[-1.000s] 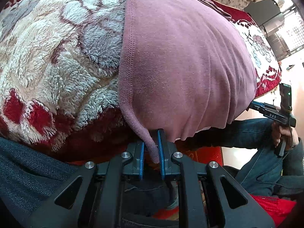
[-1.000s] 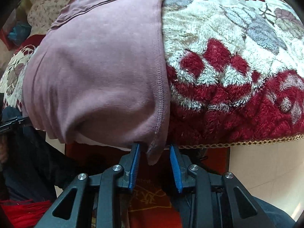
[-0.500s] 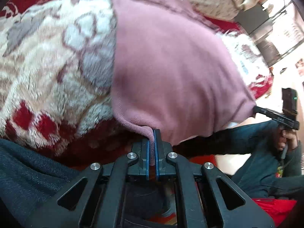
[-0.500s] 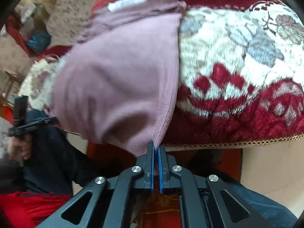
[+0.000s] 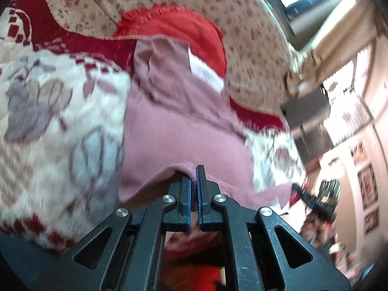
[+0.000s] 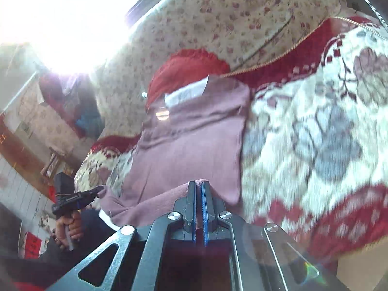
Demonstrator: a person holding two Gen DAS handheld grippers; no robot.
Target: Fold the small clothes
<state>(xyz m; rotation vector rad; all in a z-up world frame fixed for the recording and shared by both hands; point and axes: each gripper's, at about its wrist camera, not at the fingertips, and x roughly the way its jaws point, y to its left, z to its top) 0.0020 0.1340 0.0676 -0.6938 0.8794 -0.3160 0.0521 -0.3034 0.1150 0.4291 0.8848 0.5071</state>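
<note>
Left wrist view takes in the biggest thing first: a plush floral blanket [image 5: 55, 131] in cream, grey and dark red, spread over a seat with a beige flowered sofa back [image 5: 247, 38] at the far side. On the blanket lies the mauve garment [image 5: 169, 131], its waistband end far off by a red cloth [image 5: 194, 34], its near hem lifted off the blanket. A white tag [image 5: 206, 72] shows at the far waistband.

The left claw [image 5: 193, 184] is clamped tight on the near left corner of the hem, mauve fabric pinched between its blue pads. In the right wrist view the right claw [image 6: 198, 201] is likewise closed on the near right corner of the same garment [image 6: 194, 150], fabric bunched over its tips. Each claw appears small at the edge of the other's view, the left one gripped by a hand [image 6: 68, 228]. Both views are blurred.

By my reading, the step in hand is the first fold: both near corners are gripped and raised, with the hem hanging between the two claws. Next, both claws likely need to travel together toward the far waistband, keeping the hem level and taut between them, then lower it so the near edge lands square on the far edge before letting go. Uneven travel would probably skew the fold.
</note>
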